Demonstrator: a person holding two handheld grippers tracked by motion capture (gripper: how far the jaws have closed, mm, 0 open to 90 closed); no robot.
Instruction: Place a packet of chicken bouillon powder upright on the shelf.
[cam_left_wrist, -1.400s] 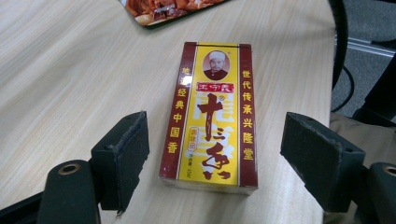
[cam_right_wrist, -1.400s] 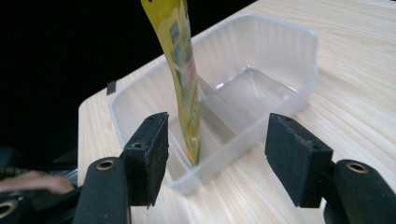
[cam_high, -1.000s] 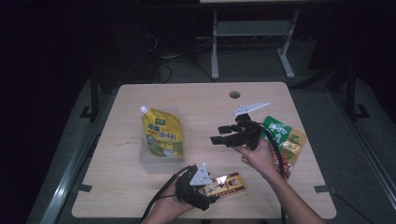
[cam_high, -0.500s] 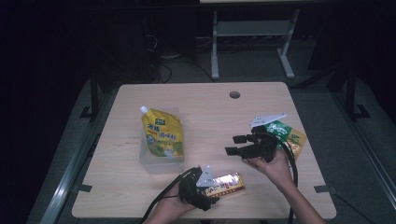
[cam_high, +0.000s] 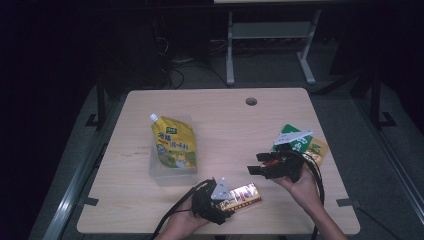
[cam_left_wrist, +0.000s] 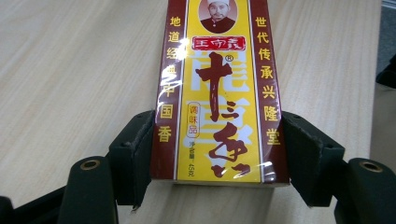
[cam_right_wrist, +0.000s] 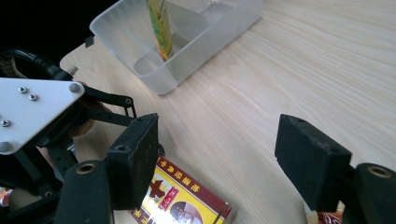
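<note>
A red and yellow seasoning box (cam_left_wrist: 219, 93) lies flat on the wooden table (cam_high: 225, 120) near its front edge. My left gripper (cam_left_wrist: 217, 158) has just been closing its jaws, and both pads now rest against the box's long sides. In the high view the box (cam_high: 243, 196) sticks out to the right of the left gripper (cam_high: 232, 204). My right gripper (cam_high: 257, 164) hovers a little right of it, pointing left. Its jaws have just been opening wider, with nothing between them. In the right gripper view, my right gripper (cam_right_wrist: 217, 154) looks over the box (cam_right_wrist: 187, 200) and the left gripper (cam_right_wrist: 56, 121).
A clear plastic tub (cam_high: 170, 177) left of centre holds a yellow spouted pouch (cam_high: 175, 147); the tub (cam_right_wrist: 187, 42) lies beyond the right gripper's jaws. A green and orange packet (cam_high: 315, 149) lies at the right edge. A round cable hole (cam_high: 251, 101) sits at the back.
My right gripper has moved right and lower, toward the table's front right. The left hand has stayed at the seasoning box, which has turned a little.
</note>
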